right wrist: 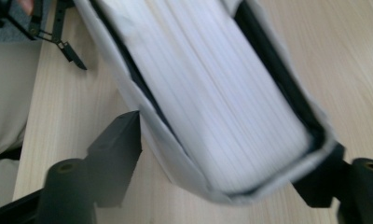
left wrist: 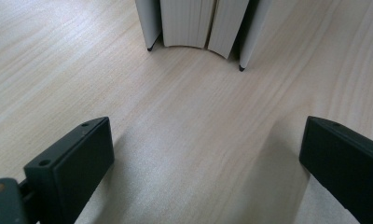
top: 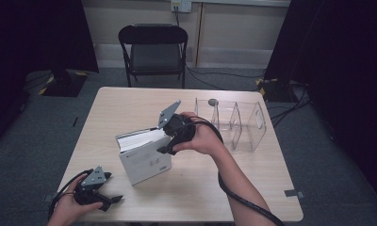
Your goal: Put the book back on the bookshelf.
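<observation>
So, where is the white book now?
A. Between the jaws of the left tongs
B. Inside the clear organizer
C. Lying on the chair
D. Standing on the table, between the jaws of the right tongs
D: the white book stands on the table, and the right tongs have it between their jaws.

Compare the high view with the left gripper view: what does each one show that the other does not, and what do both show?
High view: the folding chair, the clear organizer on the table's far right, and the right gripper at the white book's top edge.

Left gripper view: the book's page block seen close from below, and the wide gap between the left gripper's jaws.

Both: the white book, the wooden table, and the left gripper, open and apart from the book.
</observation>
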`<state>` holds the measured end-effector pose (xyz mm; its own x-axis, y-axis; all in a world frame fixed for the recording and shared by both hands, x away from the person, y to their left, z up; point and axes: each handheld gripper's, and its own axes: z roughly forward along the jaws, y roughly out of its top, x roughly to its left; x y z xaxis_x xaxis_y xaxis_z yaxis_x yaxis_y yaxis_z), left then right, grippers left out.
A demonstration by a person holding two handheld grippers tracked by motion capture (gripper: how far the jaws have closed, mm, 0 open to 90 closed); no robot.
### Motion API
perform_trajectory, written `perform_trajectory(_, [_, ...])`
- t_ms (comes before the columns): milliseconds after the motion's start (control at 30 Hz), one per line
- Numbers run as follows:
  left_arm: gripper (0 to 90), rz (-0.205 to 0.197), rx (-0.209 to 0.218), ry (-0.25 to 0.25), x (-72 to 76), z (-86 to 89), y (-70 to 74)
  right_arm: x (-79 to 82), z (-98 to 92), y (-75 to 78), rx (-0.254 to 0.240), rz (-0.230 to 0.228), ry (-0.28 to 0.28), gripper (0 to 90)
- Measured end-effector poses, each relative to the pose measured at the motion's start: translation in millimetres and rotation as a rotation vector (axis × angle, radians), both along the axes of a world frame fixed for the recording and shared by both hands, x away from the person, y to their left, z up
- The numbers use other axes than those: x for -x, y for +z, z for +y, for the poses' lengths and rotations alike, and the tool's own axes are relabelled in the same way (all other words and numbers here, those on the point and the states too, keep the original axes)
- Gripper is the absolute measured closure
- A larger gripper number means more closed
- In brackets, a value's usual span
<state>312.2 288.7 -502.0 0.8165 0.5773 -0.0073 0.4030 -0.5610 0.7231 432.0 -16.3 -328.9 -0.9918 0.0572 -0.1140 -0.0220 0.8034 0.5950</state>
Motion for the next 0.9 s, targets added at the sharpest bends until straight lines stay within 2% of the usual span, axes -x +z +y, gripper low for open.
perform_trajectory(67, [2.5,0.000,0.000,-0.001,-0.1,0.1,0.0,0.7,3.3,-1.1,0.008,-0.008,0.012,29.3])
perform_trajectory(133, [2.5,0.001,-0.002,-0.001,0.0,0.2,0.2,0.6,2.0,-0.6,0.008,-0.006,0.025,34.6])
perform_trajectory(233, [2.5,0.001,0.000,-0.001,0.0,0.1,0.1,3.3,-2.7,3.5,0.006,0.030,0.060,45.0])
perform_trajectory(367, [2.5,0.000,-0.001,-0.001,0.0,0.2,0.1,12.9,-6.4,7.4,0.015,0.067,0.053,52.9])
perform_trajectory(533, [2.5,0.002,0.001,0.000,0.1,0.1,0.0,21.6,-22.3,7.9,0.017,0.078,-0.048,53.4])
perform_trajectory(767, [2.3,0.003,0.000,-0.001,-0.5,-0.2,0.0,28.3,-49.2,9.3,0.028,0.097,-0.113,52.8])
perform_trajectory(900, [2.0,0.003,-0.003,0.001,-0.5,-0.6,0.1,29.3,-49.5,9.4,0.031,0.102,-0.141,51.1])
